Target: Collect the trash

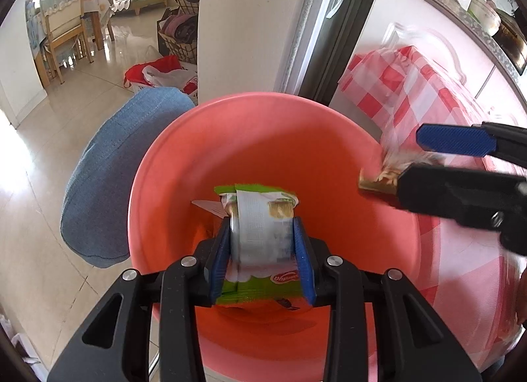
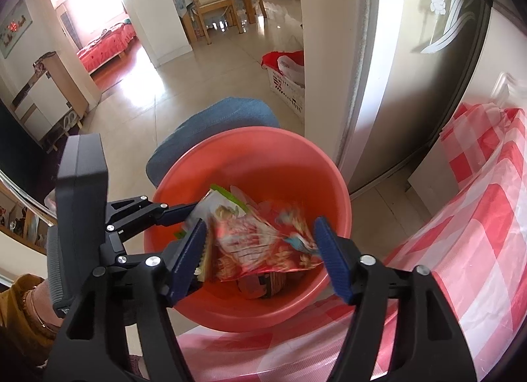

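While both grippers hang over the salmon-pink plastic bin (image 2: 296,164), each has a piece of trash between its fingers. The left gripper (image 1: 262,258) is clenched on a green-and-silver snack wrapper (image 1: 260,230), folded flat, its long axis running straight ahead along the fingers and down into the bin's mouth. The right gripper (image 2: 260,253) has its jaws spread wide, and a crumpled red foil wrapper (image 2: 263,243) sits between them, blurred; it touches the left finger but seems apart from the right one, so I judge it is released and dropping, though the blur leaves that uncertain.

Both pieces lie directly above the bin's opening, well inside its rim, so the coming move turns on nothing more than letting go: the drop is straight down. Of the two, the left gripper sits lower and deeper over the bin's centre; the right one is over the bin's near edge. Some paper scraps (image 2: 260,286) already lie at the bin's bottom.

Just right of the bin is a table under a red-and-white checked cloth (image 2: 477,250). Behind the bin rests a blue denim cushion (image 1: 118,177) on a glossy beige tile floor (image 2: 184,85), with a white pillar (image 1: 237,19) beyond and a white laundry basket (image 2: 286,89) further off.
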The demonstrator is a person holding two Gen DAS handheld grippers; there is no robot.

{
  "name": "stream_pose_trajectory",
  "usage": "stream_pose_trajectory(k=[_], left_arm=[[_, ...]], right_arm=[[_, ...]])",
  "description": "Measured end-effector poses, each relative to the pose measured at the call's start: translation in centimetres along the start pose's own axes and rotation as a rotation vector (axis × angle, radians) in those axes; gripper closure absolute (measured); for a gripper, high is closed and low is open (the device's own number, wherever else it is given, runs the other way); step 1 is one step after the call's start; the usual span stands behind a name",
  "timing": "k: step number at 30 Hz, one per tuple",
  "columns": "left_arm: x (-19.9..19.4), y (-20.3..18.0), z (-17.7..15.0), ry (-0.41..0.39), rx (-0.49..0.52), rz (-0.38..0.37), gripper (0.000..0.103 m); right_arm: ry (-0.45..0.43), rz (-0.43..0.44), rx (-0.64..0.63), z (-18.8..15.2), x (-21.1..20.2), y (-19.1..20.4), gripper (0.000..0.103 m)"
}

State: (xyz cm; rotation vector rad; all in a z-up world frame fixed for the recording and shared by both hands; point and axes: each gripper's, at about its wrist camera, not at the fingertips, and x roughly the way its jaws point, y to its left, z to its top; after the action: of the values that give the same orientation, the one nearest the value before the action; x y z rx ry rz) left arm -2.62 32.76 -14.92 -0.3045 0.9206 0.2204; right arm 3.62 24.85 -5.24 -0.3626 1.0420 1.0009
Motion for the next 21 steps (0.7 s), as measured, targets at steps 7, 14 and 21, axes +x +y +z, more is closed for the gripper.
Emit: stream_pose_trajectory(k=[7,14,21], left_arm=[[-0.3,-0.4,-0.1,-0.013,0.008,0.003,0.018],[-0.6,-1.1,0.2,0.01,0.006,0.051,0.01],[-1.8,-2.9,0.4,-0.014,0.045,0.068,0.01]], right_arm=[[-0.046,-0.013,0.071,-0.6,-1.6,-1.1,0.018],[-0.14,-0.018,0.188,-1.9,-5.3,-3.2,0.009],[-0.207,-0.048,0.299,-4.4,-8.4,-6.2,0.008]])
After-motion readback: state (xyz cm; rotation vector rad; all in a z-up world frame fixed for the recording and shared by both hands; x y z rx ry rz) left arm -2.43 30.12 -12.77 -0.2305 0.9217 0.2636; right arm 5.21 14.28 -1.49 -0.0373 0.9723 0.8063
